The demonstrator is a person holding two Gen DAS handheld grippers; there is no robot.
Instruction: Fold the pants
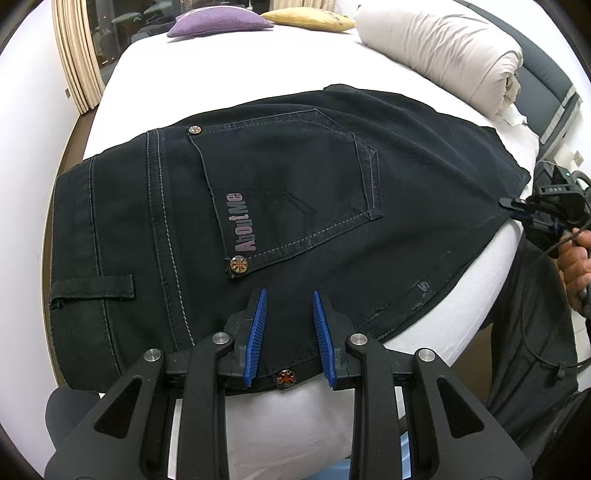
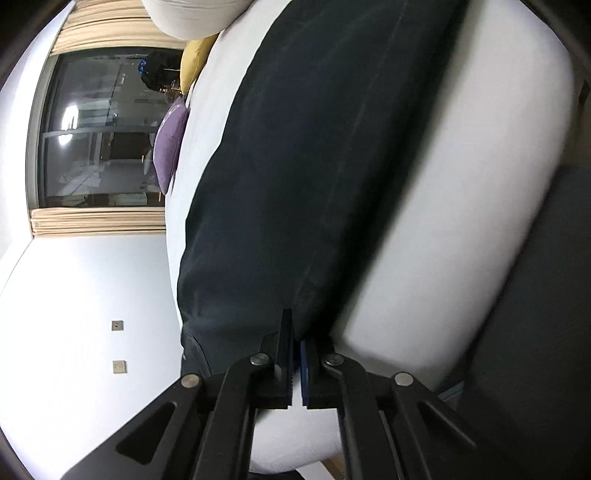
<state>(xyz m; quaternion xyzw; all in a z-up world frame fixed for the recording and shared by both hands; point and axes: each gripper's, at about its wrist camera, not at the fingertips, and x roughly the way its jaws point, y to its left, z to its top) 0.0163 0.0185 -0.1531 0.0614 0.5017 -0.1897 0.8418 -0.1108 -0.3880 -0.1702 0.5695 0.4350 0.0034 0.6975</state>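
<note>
Dark pants [image 1: 295, 192] lie flat on the white bed [image 1: 221, 74], back pocket up, waistband at the left. My left gripper [image 1: 289, 297] stands over their near edge. Its blue pads are apart, with flat fabric and a rivet showing in the gap and nothing pinched. My right gripper [image 1: 508, 203] is at the far right, on the leg end of the pants near the bed's edge, held by a hand [image 1: 576, 266]. In the right wrist view that gripper [image 2: 296, 332] is shut, its pads pinching the edge of the pants [image 2: 314, 166].
A rolled white duvet [image 1: 443, 48] lies at the back right of the bed. A purple cushion [image 1: 218, 20] and a yellow cushion [image 1: 306, 18] sit at the far end. Curtains [image 1: 77, 55] and a window [image 2: 103, 129] are beyond. The person's dark clothing [image 1: 535, 314] stands by the bed's right edge.
</note>
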